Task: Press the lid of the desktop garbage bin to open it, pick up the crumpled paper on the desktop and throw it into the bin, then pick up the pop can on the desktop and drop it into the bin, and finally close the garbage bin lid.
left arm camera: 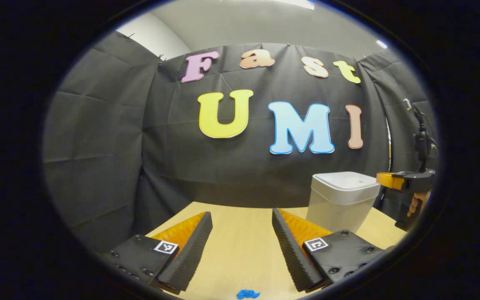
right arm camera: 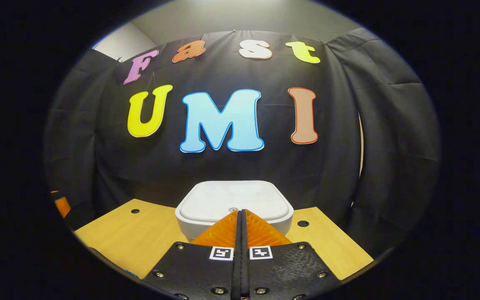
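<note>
The white plastic bin [right arm camera: 234, 208] is sitting on the wooden table [right arm camera: 131, 237] with its smooth, rounded lid [right arm camera: 235, 201] down — nothing looks done yet. The right gripper [right arm camera: 240, 213] is pinching its fingers together, empty, pointing at the lid's front edge. The left gripper [left arm camera: 242, 233] is waiting with fingers wide apart — a blue crumpled scrap [left arm camera: 248, 294] is lying just below it.

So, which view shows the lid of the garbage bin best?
The right gripper view: it looks down on the closed lid, showing nearly its whole top, with the shut right tongs at its near edge. The left gripper view shows the lid from the side, farther off, atop the bin.
</note>
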Motion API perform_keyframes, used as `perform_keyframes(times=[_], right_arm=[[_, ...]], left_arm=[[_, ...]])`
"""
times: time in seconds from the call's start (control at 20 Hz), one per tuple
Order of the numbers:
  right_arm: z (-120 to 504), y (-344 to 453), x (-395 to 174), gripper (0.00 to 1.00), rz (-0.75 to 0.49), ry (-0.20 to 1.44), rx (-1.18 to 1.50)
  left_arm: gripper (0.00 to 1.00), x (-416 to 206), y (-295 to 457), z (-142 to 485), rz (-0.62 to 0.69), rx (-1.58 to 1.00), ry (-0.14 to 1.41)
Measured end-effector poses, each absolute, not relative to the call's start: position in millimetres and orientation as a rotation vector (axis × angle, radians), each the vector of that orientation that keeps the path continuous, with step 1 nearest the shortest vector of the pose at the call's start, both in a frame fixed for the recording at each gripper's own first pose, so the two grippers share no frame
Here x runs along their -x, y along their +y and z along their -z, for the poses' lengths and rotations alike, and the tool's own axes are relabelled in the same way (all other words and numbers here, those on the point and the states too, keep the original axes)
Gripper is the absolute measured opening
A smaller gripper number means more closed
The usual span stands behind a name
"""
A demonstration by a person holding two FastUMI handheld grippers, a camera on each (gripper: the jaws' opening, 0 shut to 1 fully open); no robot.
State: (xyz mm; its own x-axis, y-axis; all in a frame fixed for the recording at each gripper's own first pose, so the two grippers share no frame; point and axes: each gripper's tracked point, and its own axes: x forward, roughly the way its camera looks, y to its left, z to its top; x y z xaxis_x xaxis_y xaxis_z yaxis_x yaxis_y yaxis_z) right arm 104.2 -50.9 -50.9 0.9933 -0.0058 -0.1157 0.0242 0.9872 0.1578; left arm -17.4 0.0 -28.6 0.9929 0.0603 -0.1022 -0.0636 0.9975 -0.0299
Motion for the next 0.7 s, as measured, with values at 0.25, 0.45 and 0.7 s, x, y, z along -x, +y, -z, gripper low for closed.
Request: perform_keyframes(times=[0.25,0.45,0.7], right_arm=[[54.0,-49.0,-129.0,0.00,0.002,0.132,-0.171],[64.9,-47.2,-133.1,0.00,-0.016,0.176,-0.204],[67.9,-44.0,-134.6,0.00,-0.085,0.210,-0.329]], left_arm=[[0.96,25.9,15.8,32.8,-0.106,0.040,0.112],[0.96,26.1,13.9,38.0,-0.108,0.057,0.124],[0.96,23.3,10.0,42.8,-0.098,0.055,0.134]])
